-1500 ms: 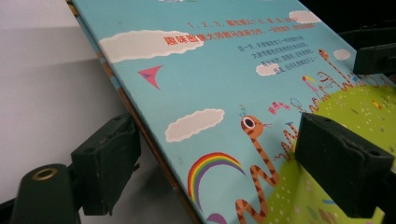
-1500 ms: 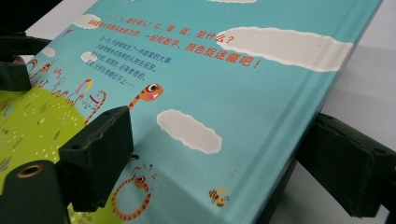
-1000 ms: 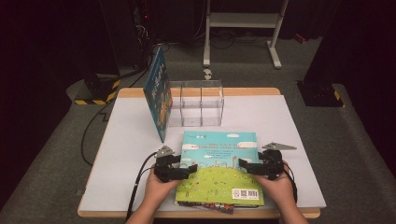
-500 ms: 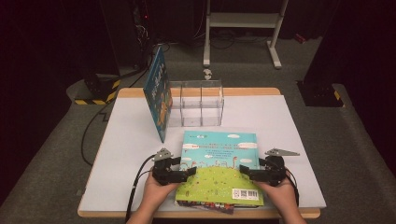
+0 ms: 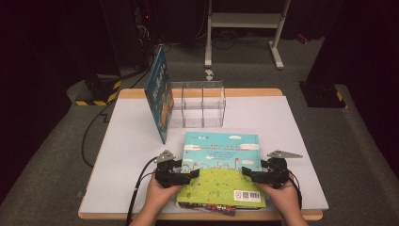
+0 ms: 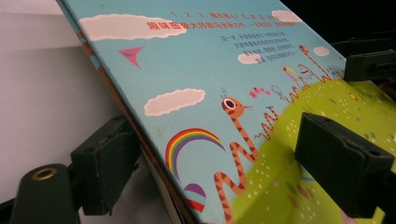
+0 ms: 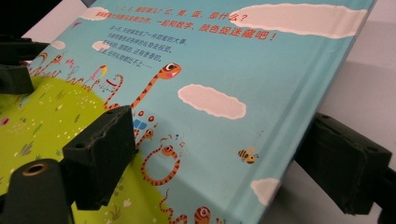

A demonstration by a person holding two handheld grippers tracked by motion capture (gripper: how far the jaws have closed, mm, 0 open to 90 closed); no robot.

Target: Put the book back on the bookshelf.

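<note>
A picture book with a blue sky and green hill cover lies flat near the table's front edge, on top of another book. My left gripper is at its left edge and my right gripper is at its right edge. In the left gripper view, the left gripper stands open, one jaw under the book's edge and one over the cover. In the right gripper view, the right gripper straddles the book the same way, also open.
A clear divided box stands at the back middle of the white table. A blue book leans upright against its left side. A metal stand and cables sit on the floor beyond.
The right gripper has drifted slightly toward the near edge and outward. The left gripper and the book have barely moved.
</note>
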